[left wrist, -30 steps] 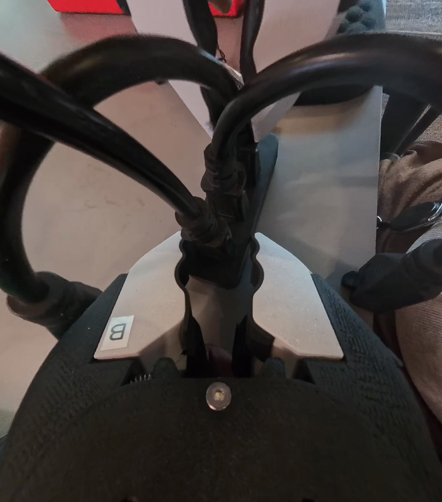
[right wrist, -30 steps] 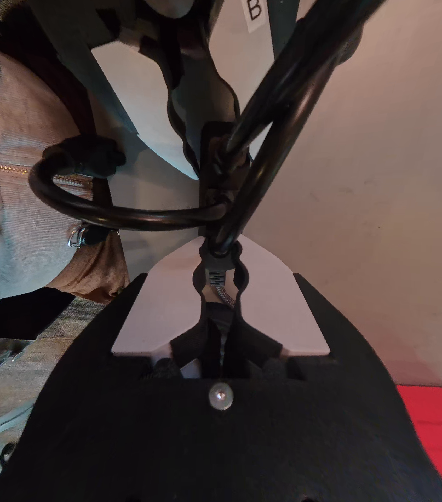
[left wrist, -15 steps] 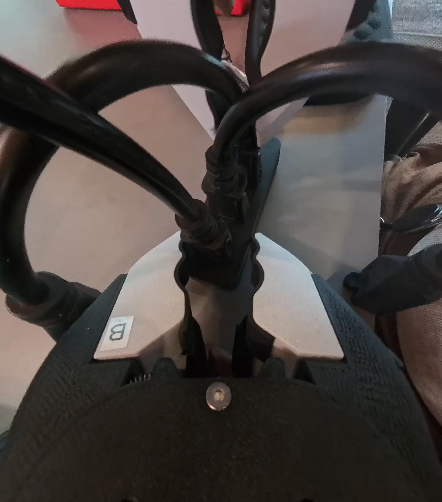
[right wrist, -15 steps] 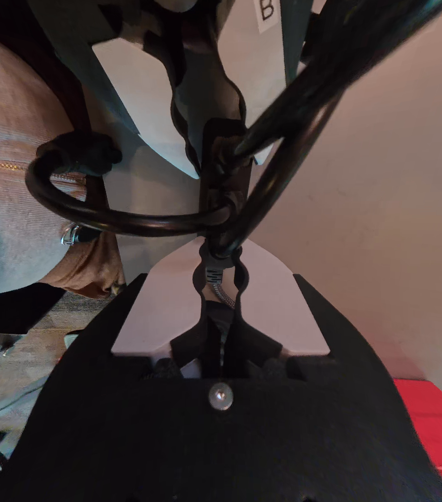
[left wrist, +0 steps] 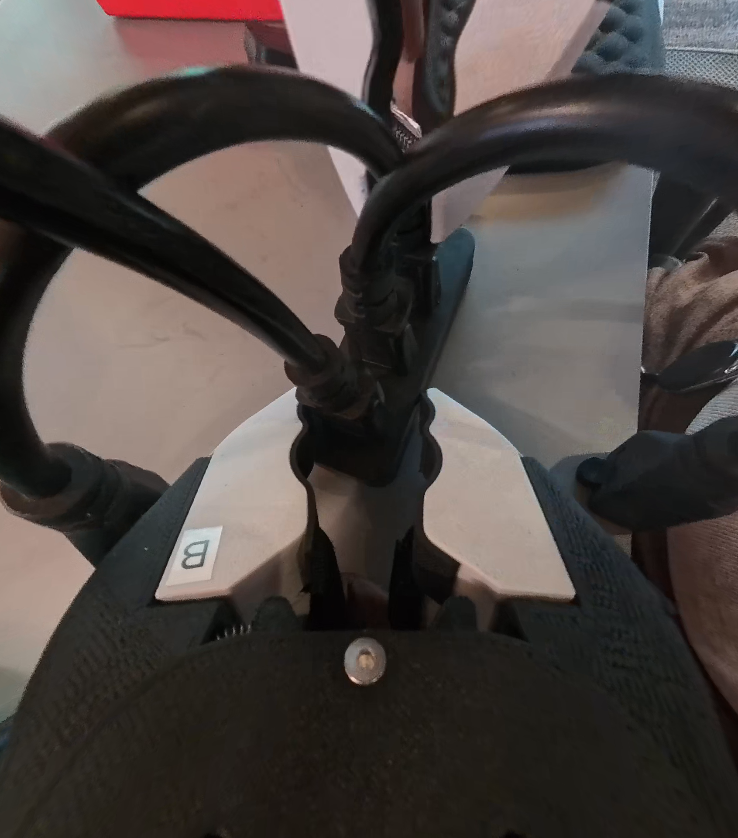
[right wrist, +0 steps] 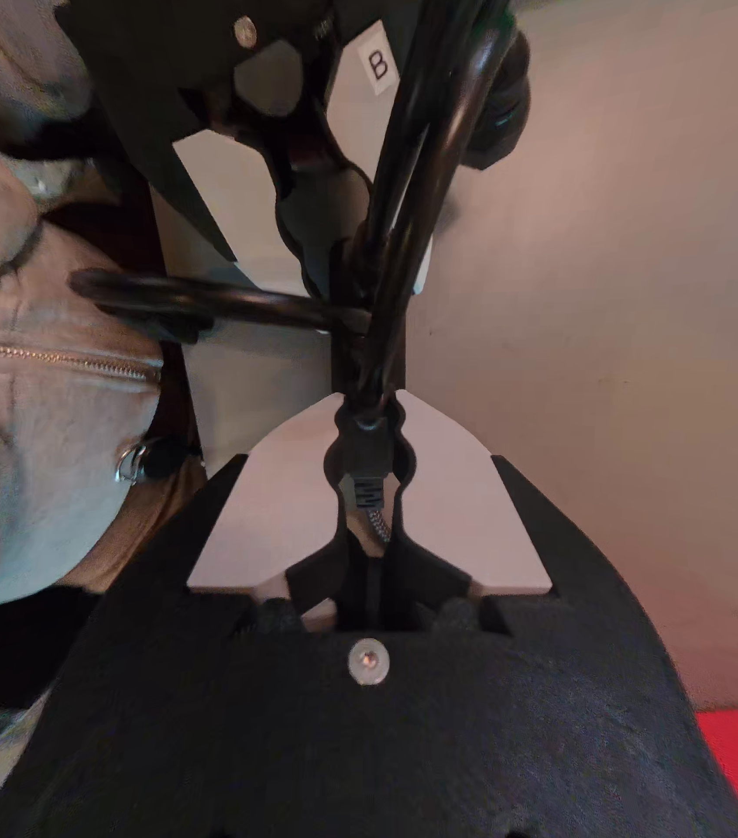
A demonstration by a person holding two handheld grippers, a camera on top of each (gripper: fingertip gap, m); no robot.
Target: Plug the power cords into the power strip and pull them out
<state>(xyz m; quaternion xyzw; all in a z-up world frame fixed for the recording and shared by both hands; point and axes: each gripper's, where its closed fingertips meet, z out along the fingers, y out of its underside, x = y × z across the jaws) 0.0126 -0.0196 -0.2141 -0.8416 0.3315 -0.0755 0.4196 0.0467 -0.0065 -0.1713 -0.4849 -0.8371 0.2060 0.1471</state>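
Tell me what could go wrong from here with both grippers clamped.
1. The right gripper pinches only the narrow cable end, so the power strip could twist when a plug is pulled.
2. The looping power cords hang close to the jacket's metal ring and may snag.
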